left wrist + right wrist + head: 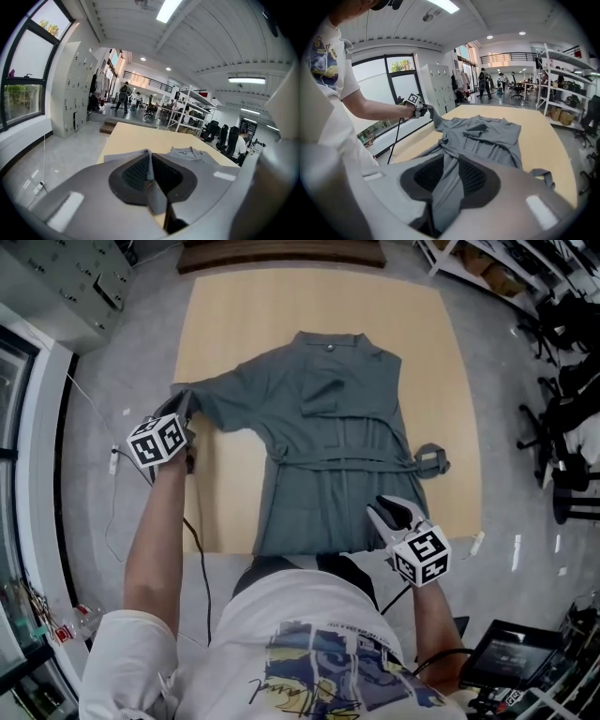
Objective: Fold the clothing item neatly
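A grey belted garment (328, 427) lies flat on the light wooden table (225, 315), collar at the far end. Its right sleeve (328, 395) is folded in over the chest. My left gripper (183, 411) is shut on the end of the left sleeve (151, 161) at the table's left edge, and that sleeve is stretched out sideways. My right gripper (382, 510) is shut on the garment's lower right hem (449, 183) near the front edge. From the right gripper view the garment (487, 133) spreads ahead, with the left gripper (423, 108) at its far left.
A belt end (431, 460) loops off the garment's right side onto the table. Black office chairs (562, 427) stand on the floor at the right, a grey cabinet (66, 277) at the upper left. A dark screen device (511, 657) sits at the lower right.
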### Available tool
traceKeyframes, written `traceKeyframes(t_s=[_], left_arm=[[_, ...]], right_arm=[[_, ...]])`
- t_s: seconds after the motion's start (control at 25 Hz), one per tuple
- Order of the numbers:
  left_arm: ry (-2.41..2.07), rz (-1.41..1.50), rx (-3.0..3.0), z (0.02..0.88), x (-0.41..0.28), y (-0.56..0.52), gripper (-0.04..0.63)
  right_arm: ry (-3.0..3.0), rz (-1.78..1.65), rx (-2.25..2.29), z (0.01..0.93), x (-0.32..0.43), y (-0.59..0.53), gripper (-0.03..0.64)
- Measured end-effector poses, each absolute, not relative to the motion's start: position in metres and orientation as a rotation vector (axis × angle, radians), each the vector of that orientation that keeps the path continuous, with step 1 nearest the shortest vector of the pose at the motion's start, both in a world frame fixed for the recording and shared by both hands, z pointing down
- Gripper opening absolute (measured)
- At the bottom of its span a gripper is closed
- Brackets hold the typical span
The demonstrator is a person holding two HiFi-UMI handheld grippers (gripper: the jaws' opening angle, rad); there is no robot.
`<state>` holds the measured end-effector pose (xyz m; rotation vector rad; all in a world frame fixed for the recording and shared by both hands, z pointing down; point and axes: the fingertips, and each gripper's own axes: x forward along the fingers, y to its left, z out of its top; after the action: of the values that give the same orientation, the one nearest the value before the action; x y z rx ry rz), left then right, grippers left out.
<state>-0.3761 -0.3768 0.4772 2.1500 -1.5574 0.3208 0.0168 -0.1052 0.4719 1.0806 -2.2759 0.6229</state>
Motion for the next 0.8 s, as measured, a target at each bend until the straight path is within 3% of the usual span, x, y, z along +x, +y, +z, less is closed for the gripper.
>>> traceKeyframes(t_s=[0.48,0.8], left_arm=[[-1.397,0.395,2.399,0.415,-0.185,-0.394,0.02],[-1.243,0.483,2.502,0.427,-0.041,-0.396,0.02]], right_arm=[[-2.323,0.719,1.148,0.492,0.107,-0.094,0.092],[-2.305,0.768,1.188,0.505,0.168,-0.079,0.092]])
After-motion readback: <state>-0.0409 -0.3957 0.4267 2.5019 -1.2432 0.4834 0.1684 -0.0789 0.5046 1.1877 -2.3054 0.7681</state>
